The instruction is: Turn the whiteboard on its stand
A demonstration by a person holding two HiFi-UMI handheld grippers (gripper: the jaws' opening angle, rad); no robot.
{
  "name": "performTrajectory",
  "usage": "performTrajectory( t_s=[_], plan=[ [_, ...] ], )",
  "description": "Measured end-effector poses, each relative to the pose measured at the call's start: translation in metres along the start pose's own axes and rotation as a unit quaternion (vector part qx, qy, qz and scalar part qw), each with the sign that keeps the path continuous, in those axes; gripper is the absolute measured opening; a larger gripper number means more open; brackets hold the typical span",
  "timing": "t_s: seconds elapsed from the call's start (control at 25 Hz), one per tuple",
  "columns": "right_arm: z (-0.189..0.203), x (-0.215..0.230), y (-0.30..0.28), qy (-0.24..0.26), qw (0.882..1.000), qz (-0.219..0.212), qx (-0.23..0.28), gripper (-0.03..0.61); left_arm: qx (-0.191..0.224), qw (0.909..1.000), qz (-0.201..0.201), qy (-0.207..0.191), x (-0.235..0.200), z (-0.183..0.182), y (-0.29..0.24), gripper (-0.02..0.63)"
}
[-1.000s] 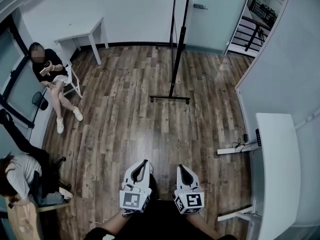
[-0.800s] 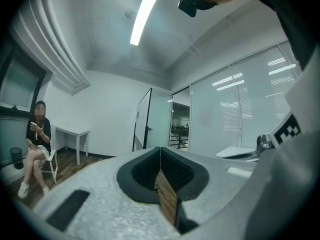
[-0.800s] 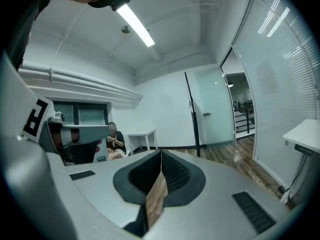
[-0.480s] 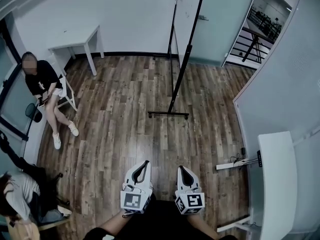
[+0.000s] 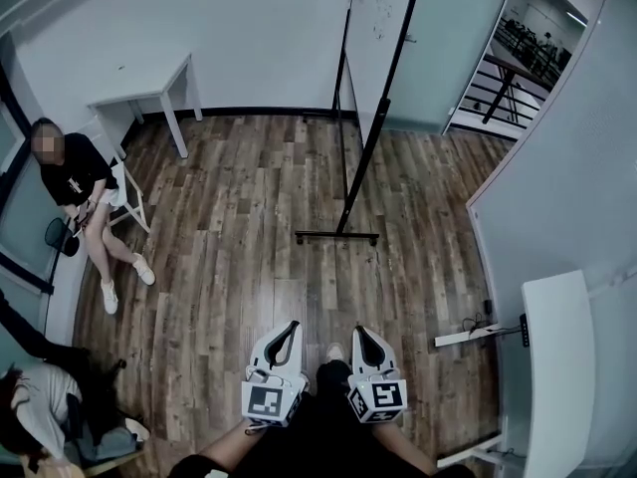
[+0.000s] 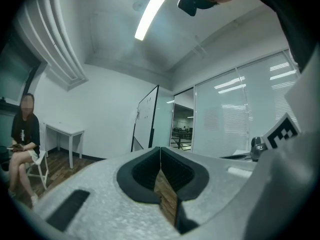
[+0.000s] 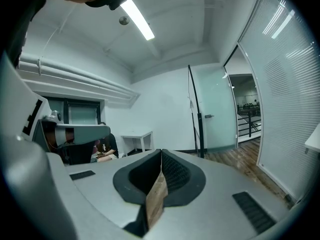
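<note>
At far left a person (image 5: pixel 75 182) sits near a small table (image 5: pixel 139 93) that stands against the wall. At bottom centre the left gripper (image 5: pixel 290 327) is held low over the wood floor (image 5: pixel 229 247). Its own view shows the jaws pressed together with nothing between them. Just beside it, the right gripper (image 5: pixel 360 333) is the same: jaws closed tip to tip, empty.

Both point across the room toward the whiteboard (image 5: pixel 383 18). It stands at upper centre, well apart from either gripper and seen nearly edge-on. Its stand (image 5: pixel 338 234) rests on a dark bar on the floor. Right of it is an open doorway (image 5: pixel 523 43), and a white desk (image 5: pixel 557 366) runs along the right wall.

By my reading the task has not really begun. Neither gripper touches the board or frame, and the board hangs close to upright. What is left is to cross the floor, take the board's edge or push it with closed tips, and swing it round.
</note>
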State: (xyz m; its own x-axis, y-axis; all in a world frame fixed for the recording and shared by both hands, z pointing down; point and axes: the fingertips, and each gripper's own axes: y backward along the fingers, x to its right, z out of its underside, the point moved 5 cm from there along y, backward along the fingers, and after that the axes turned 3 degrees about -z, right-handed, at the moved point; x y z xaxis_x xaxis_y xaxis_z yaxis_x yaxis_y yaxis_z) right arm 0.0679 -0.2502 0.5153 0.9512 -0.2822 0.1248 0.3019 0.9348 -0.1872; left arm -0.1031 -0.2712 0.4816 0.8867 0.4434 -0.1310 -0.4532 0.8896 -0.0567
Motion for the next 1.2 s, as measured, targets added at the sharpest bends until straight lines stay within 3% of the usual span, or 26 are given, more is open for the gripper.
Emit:
performTrajectory(
  t_s=[0.56, 0.84, 1.0, 1.2],
  plan=[
    [-0.008, 0.066, -0.129, -0.006, 1.0, -0.017, 0.006, 0.015, -0.012, 0.9997, 0.012, -0.02, -0.03, 0.013, -0.13, 0.018],
    [-0.031, 0.124, -0.205, -0.007, 1.0, -0.011, -0.003, 0.015, -0.006, 0.9999, -0.009, -0.01, -0.045, -0.008, -0.227, 0.018],
    [-0.049, 0.157, -0.252, -0.005, 1.0, -0.009, -0.008, 0.015, -0.013, 0.9997, 0.004, -0.018, -0.05, -0.014, -0.278, 0.018],
    [-0.068, 0.199, -0.31, -0.003, 1.0, -0.007, -0.014, 0.015, -0.014, 0.9997, -0.018, -0.013, -0.063, -0.03, -0.343, 0.018]
  ],
)
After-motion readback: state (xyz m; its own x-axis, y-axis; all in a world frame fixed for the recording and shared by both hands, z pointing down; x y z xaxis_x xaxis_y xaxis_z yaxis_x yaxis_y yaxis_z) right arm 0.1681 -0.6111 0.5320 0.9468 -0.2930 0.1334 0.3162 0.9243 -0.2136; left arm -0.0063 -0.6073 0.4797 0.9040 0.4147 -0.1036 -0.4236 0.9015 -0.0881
